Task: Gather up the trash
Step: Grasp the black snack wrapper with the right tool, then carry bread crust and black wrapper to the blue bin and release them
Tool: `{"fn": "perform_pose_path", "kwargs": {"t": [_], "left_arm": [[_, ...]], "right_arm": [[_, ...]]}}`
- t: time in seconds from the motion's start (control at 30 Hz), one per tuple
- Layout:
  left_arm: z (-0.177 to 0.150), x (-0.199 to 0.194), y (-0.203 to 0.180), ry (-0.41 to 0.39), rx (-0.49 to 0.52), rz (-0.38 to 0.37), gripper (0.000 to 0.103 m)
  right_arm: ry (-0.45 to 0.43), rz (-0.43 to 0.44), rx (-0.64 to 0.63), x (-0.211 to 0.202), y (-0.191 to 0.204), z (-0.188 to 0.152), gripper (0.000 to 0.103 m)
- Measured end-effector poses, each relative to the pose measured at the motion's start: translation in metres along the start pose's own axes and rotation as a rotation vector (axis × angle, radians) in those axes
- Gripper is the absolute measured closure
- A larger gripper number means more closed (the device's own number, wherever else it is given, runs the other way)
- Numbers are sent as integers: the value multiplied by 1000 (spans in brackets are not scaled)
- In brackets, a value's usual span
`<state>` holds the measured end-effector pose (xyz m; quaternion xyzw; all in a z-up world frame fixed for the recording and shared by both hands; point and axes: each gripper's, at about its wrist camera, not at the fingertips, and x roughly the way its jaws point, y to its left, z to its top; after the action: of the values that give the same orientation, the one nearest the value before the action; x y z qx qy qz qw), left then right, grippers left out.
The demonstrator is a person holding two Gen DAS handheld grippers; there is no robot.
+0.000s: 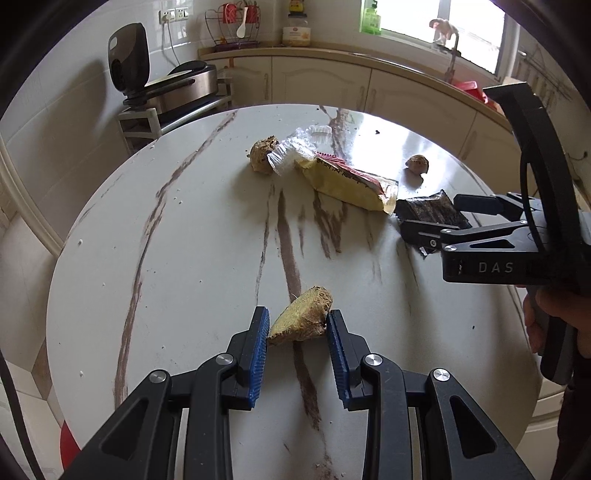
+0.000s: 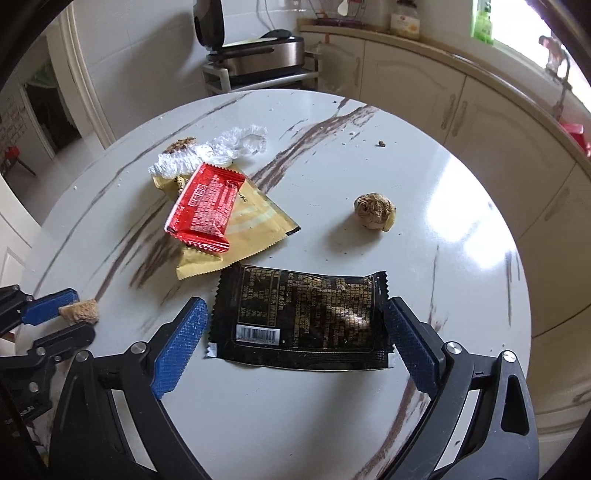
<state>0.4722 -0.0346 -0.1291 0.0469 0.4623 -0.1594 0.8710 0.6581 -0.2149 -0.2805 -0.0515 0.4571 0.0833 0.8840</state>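
Bright window (image 1: 439, 22) above cream cabinets (image 1: 317, 81), white tiled wall (image 1: 66, 103), marble-veined round table (image 1: 184, 240).

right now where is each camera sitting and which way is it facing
Left wrist: rides the left claw, angled down across the table; pads clamp a ginger piece; the right claw and a hand show at right.
Right wrist: rides the right claw, angled down, open astride the black wrapper; left claw at left edge.
Shared: table, black wrapper, yellow wrapper, ginger piece, counter.
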Motion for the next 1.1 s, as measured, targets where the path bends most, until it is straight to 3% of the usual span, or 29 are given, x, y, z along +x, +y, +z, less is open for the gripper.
{"fn": "perform_pose_path", "kwargs": {"t": [0.13, 0.2, 0.33, 0.37, 0.4, 0.47, 0.6, 0.87, 1.1], "left_arm": [[0, 0, 0, 0, -1, -1, 75], [-1, 0, 0, 0, -1, -2, 75], [0, 1, 1, 2, -6, -7, 75], [0, 1, 0, 2, -6, -9, 75], [-1, 0, 0, 2, -6, -12, 75], [-1, 0, 2, 0, -13, -22, 75], [-2, 0, 5, -2, -30, -37, 75], [-8, -17, 1, -38, -53, -76, 75], [-11, -45, -26, -78, -30, -82, 75]], "right_arm": [[-7, -1, 1, -2, -2, -1, 10], [-15, 1, 11, -7, -7, -2, 24], [-25, -13, 13, -10, -10, -4, 33], [-36, -12, 20, -12, -12, -4, 48], [-46, -13, 26, -15, -15, -5, 86], [-49, 32, 57, -17, -21, -8, 86], [-57, 28, 30, -20, -17, -13, 87], [-155, 126, 72, -56, -13, -31, 88], [-231, 165, 107, -95, -16, -54, 88]]}}
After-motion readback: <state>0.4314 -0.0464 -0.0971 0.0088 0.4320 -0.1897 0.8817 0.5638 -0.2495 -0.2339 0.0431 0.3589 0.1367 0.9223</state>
